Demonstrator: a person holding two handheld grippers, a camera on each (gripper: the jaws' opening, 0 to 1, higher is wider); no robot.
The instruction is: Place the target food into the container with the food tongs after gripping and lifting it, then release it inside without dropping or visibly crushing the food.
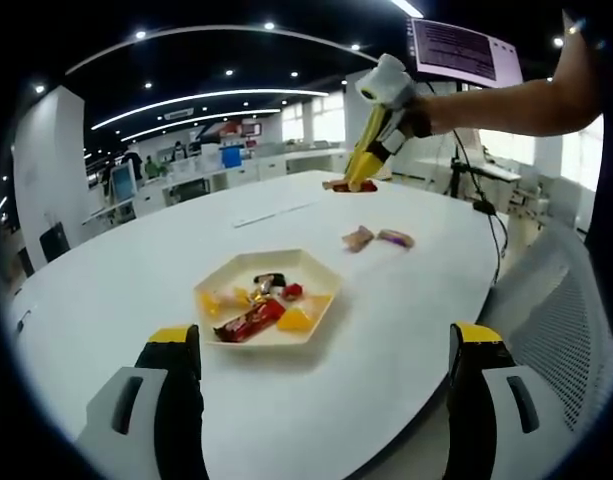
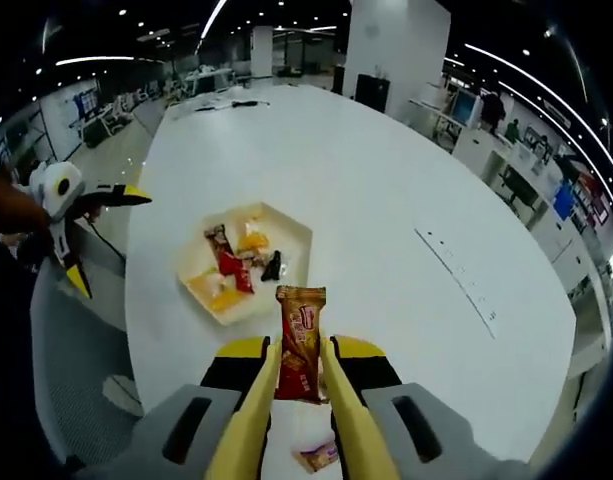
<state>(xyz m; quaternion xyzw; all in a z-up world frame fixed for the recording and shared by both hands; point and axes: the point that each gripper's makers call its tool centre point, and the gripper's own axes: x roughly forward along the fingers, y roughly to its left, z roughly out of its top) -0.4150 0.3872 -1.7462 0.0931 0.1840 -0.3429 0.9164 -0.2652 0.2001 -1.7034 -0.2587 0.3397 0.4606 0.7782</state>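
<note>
Red snack bar (image 2: 300,342) pinched in yellow tongs (image 2: 286,420) squeezed by right gripper (image 2: 298,385), near tray (image 2: 291,235); left gripper (image 1: 326,345) wide apart over bare white desk (image 2: 386,180).

Tray (image 1: 321,270) on table (image 1: 136,270), 2 snacks (image 1: 358,238) beyond it

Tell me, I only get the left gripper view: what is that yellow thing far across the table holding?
Observer: In the right gripper view, yellow tongs pinch a red-brown snack packet by its lower half.
Operator: Is it near the tray?
Observer: In that view the hexagonal tray lies just beyond the packet's top edge.
Operator: Anything else nearby?
Observer: Another wrapped snack shows between the tongs' arms, lying on the table.
</note>
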